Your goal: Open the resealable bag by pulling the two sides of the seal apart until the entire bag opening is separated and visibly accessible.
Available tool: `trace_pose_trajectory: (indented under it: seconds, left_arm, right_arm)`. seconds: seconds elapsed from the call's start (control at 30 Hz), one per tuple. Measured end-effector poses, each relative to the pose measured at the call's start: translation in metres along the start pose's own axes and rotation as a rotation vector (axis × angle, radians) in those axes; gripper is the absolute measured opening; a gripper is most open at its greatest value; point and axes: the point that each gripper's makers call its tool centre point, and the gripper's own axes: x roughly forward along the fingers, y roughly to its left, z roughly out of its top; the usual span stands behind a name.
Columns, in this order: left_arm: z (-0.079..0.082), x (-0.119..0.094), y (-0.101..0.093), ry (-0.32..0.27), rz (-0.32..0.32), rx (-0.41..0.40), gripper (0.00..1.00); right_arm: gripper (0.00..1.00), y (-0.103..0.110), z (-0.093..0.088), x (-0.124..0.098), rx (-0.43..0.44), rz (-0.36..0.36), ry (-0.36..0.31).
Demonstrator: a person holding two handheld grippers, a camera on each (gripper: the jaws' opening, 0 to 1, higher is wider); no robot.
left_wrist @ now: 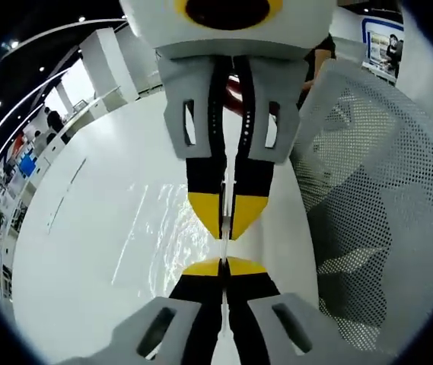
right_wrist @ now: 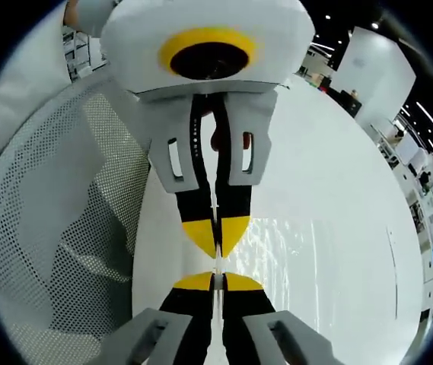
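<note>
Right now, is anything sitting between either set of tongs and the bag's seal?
Nothing visible is. The left tongs and the right tongs meet tip to tip, each shut on a thin clear edge of the bag, which lies on the white table. A mesh chair stands off to one side.

White table point(left_wrist: 87, 251), mesh chair point(left_wrist: 383, 190)

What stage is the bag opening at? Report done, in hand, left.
Done: the left gripper and the right gripper are each shut on the edge of the clear bag, jaws tip to tip. In hand: that two-sided pinch. Left: the pull itself; no gap shows between the sides, so the whole seal seems unopened.
</note>
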Motion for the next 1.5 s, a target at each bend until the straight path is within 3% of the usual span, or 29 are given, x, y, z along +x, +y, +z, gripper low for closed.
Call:
trace_pose_trajectory:
  seconds: [0.17,0.53,0.8,1.13,1.27,1.5]
  left_arm:
    - [-0.003,0.000,0.000,0.004,-0.003,-0.011,0.00]
    - [-0.004,0.001,0.000,0.021,0.002,0.018,0.00]
    - [0.006,0.005,-0.002,0.010,-0.001,0.018,0.09]
    - [0.012,0.013,-0.006,0.014,-0.021,0.042,0.00]
    - [0.014,0.013,-0.006,0.005,-0.033,0.006,0.00]
    - [0.014,0.015,-0.006,0.004,-0.035,-0.010,0.00]
  right_arm:
    - [0.00,0.002,-0.010,-0.002,0.024,-0.003,0.004]
    - [0.00,0.002,-0.009,-0.001,0.033,-0.013,0.001]
    - [0.00,0.004,-0.007,-0.001,0.029,-0.016,-0.008]
    - [0.00,0.005,-0.003,-0.003,0.014,-0.022,-0.018]
    - [0.00,0.004,-0.004,-0.006,0.015,-0.026,-0.027]
    - [0.00,0.004,-0.018,-0.011,0.029,-0.023,-0.006]
